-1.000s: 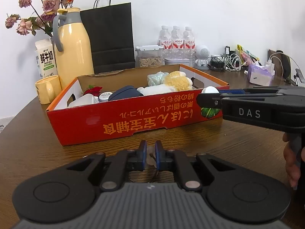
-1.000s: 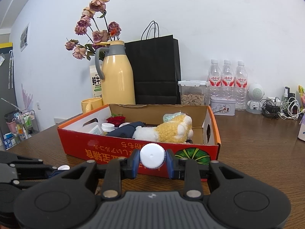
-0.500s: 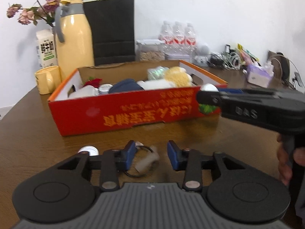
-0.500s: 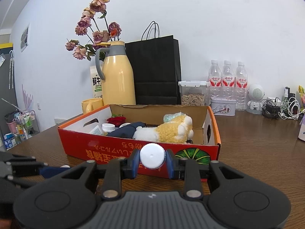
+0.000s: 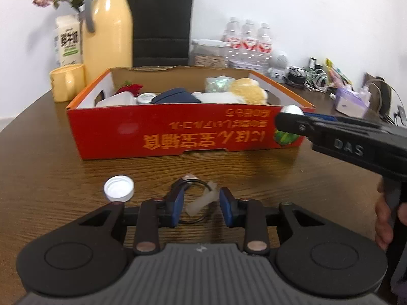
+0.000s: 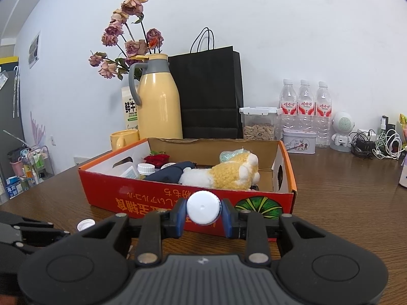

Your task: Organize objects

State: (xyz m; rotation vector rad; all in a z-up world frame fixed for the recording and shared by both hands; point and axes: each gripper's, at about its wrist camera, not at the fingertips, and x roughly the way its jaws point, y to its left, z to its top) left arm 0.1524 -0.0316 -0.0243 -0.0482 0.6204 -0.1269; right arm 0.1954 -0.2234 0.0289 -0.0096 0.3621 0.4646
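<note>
My right gripper (image 6: 203,213) is clamped on a white bottle cap (image 6: 203,211), pads pressed to both sides of it, and I hold it just in front of the red cardboard box (image 6: 157,203) near the box's right front corner. From the left wrist view the same gripper reaches in from the right with the cap at its tip against the box's front edge, and part of a hand (image 5: 384,218) shows on its handle. My left gripper (image 5: 201,204) is low over the brown worktop (image 5: 51,167) with its jaws closing; a pale translucent strip (image 5: 202,202) attached to a thin black ring (image 5: 193,185) lies between the pads, and I cannot see either pad pressing on it. A second white cap (image 5: 118,188) rests open side up on the worktop just left of that gripper. Inside the box I see a yellow-and-white plush toy (image 6: 226,172), a dark blue item (image 6: 168,174), a white-capped bottle (image 6: 146,169) and a red flower (image 6: 157,158). Behind the box stand a yellow thermos jug (image 6: 157,96), a yellow mug (image 6: 124,138), a milk carton (image 5: 68,40) and a black paper bag (image 6: 208,91).
</note>
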